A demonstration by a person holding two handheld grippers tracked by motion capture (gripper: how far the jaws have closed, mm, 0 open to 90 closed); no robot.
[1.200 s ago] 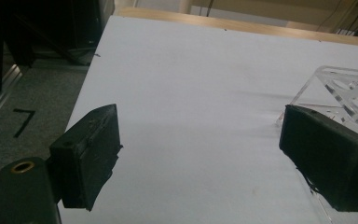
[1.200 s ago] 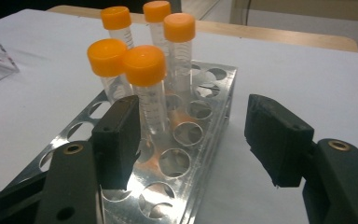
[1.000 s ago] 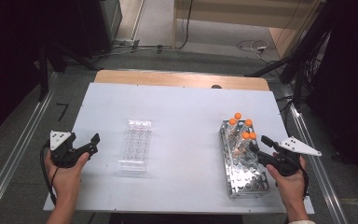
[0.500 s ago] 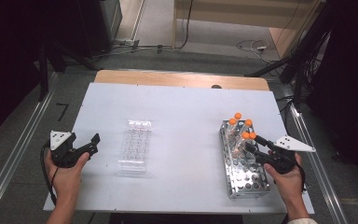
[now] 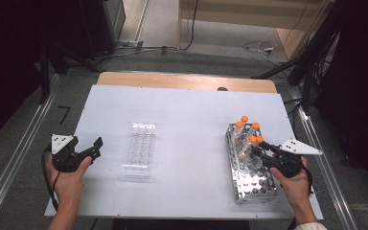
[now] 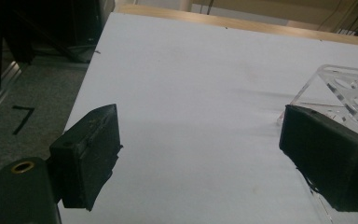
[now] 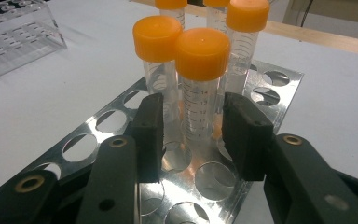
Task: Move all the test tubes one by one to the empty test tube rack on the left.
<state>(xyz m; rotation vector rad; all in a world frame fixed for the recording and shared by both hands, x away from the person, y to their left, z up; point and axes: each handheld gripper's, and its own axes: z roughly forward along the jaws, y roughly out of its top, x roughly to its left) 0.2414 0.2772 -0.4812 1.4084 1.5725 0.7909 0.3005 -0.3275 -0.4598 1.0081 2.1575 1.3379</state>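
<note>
- Right hand-held gripper (image 7: 193, 128) sits low over the metal tube rack (image 5: 249, 167), jaws just been closing in on the nearest orange-capped tube (image 7: 200, 88).
- That tube stands upright in its hole, between the pads; a sliver of gap seems to remain on each side, though it's hard to be sure.
- Four more capped tubes cluster just behind it at the rack's far end.
- Left hand-held gripper (image 6: 200, 158) rests spread wide on the white tabletop (image 5: 187, 115), nothing between its jaws, beside the clear plastic rack (image 5: 139, 149).

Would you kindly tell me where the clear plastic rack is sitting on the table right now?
In the high view, the clear plastic rack lies left of the table's middle, between the left claw and the metal rack.
</note>
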